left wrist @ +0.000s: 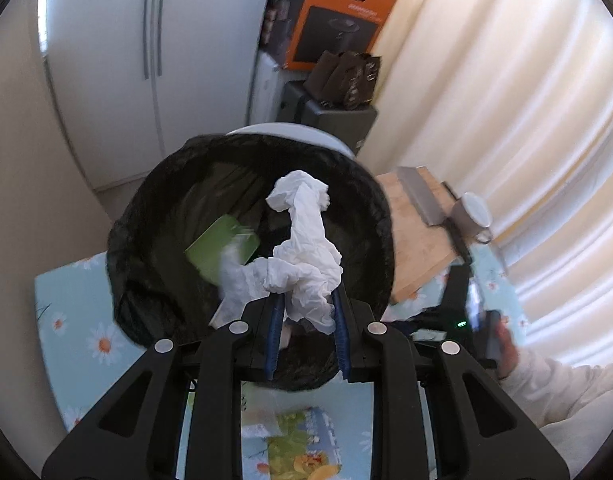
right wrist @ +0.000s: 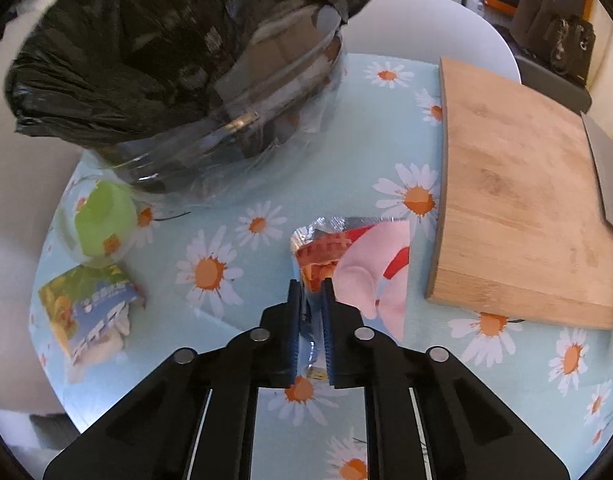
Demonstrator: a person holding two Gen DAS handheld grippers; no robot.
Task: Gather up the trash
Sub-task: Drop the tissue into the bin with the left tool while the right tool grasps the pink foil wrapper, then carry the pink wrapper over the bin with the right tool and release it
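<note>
In the left wrist view my left gripper (left wrist: pixel 306 302) is shut on a crumpled white tissue (left wrist: pixel 306 248). It holds the tissue over the mouth of a bin lined with a black bag (left wrist: pixel 146 208). A green flat piece (left wrist: pixel 218 248) lies inside the bin. In the right wrist view my right gripper (right wrist: pixel 310 286) points down at the daisy tablecloth (right wrist: pixel 366 148). Its blue pads are shut on the silvery edge of a red and pink foil snack wrapper (right wrist: pixel 358 252) that lies on the cloth.
A green plastic cup (right wrist: pixel 102 216) and a yellow-blue wrapper (right wrist: pixel 90 308) lie left of the right gripper, below the bin (right wrist: pixel 166 80). A wooden cutting board (right wrist: pixel 518 208) with a cleaver (left wrist: pixel 422 196) fills the right side. A person's sleeve (left wrist: pixel 554 384) shows at right.
</note>
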